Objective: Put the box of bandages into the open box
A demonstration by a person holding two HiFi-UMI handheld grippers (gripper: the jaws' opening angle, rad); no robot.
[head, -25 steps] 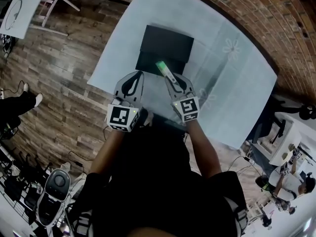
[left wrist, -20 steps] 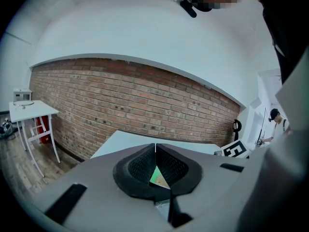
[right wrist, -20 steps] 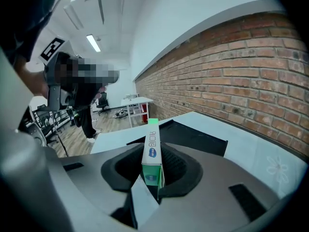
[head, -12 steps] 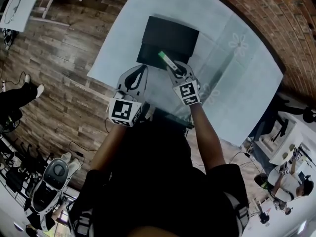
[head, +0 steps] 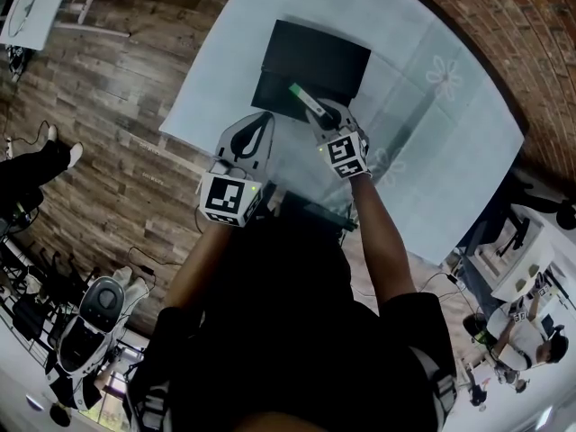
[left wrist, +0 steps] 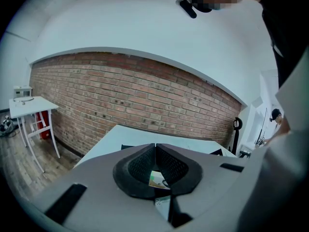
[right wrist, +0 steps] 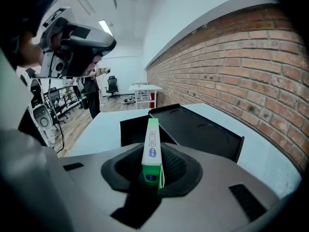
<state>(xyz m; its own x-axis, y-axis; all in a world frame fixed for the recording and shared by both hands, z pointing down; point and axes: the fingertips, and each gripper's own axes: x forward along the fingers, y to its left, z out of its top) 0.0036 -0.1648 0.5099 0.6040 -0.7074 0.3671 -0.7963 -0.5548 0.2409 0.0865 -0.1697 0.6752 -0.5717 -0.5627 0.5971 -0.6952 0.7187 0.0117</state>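
Observation:
The green and white box of bandages [head: 303,100] [right wrist: 151,146] stands on edge between the jaws of my right gripper [head: 317,115] [right wrist: 152,153], which is shut on it. In the head view it hangs over the near part of the black open box [head: 317,54], whose dark hollow [right wrist: 131,128] shows just beyond the jaws and whose lid [right wrist: 198,129] lies back to the right. My left gripper [head: 255,136] [left wrist: 155,148] is held to the left of the black box, its jaws shut tip to tip with nothing between them.
The black box sits on a pale blue table [head: 432,142] with flower prints. A brick wall [left wrist: 135,95] runs behind it. Wooden floor [head: 117,115] lies to the left, with a white side table [left wrist: 26,105]. A flat black object [head: 315,214] lies at the table's near edge.
My right gripper has carried the bandage box forward, from the black box's near edge to over its front part. The left gripper has stayed shut beside it.

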